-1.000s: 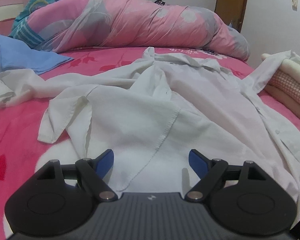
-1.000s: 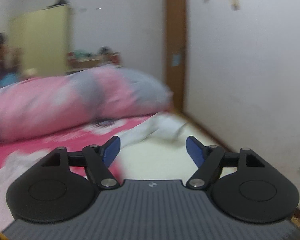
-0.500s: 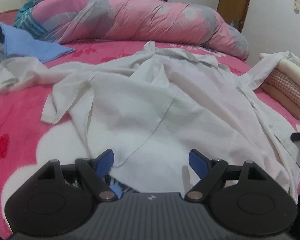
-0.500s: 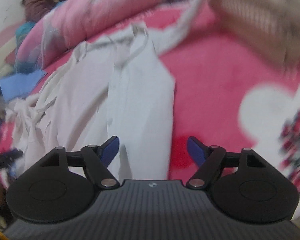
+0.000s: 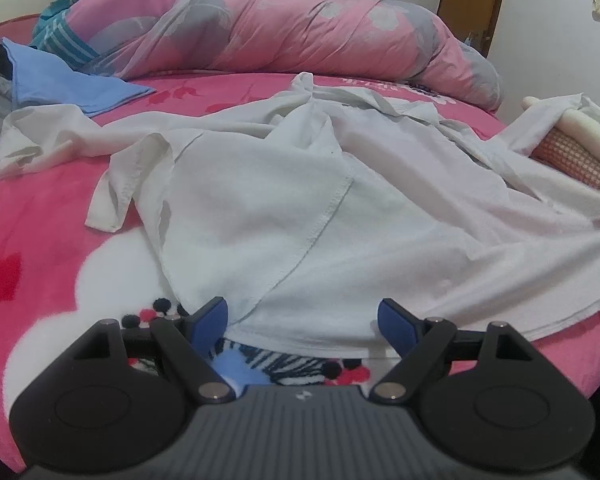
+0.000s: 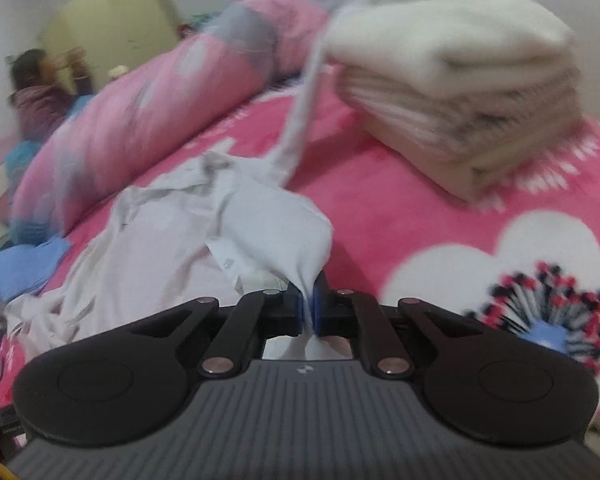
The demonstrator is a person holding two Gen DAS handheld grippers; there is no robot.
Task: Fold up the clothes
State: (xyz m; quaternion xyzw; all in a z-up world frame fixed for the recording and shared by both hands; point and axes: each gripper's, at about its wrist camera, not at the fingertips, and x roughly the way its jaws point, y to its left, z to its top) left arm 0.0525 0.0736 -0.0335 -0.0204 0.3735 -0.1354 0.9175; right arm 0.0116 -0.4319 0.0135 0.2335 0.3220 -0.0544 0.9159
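The right claw (image 6: 309,307) is clamped on the white shirt's (image 5: 284,216) hem — the left claw (image 5: 302,320) gapes wide at the bed's (image 5: 40,240) near edge.

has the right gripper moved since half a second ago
Yes. The right gripper swung toward the folded cream stack, now shut on the white shirt edge.

White walls (image 5: 548,60); brown wooden door (image 5: 474,4); yellow-green wardrobe (image 6: 112,28); bed under pink flowered blanket (image 5: 40,216).

White shirt (image 5: 300,200) lies rumpled on pink blanket (image 5: 40,240), jaws spread.
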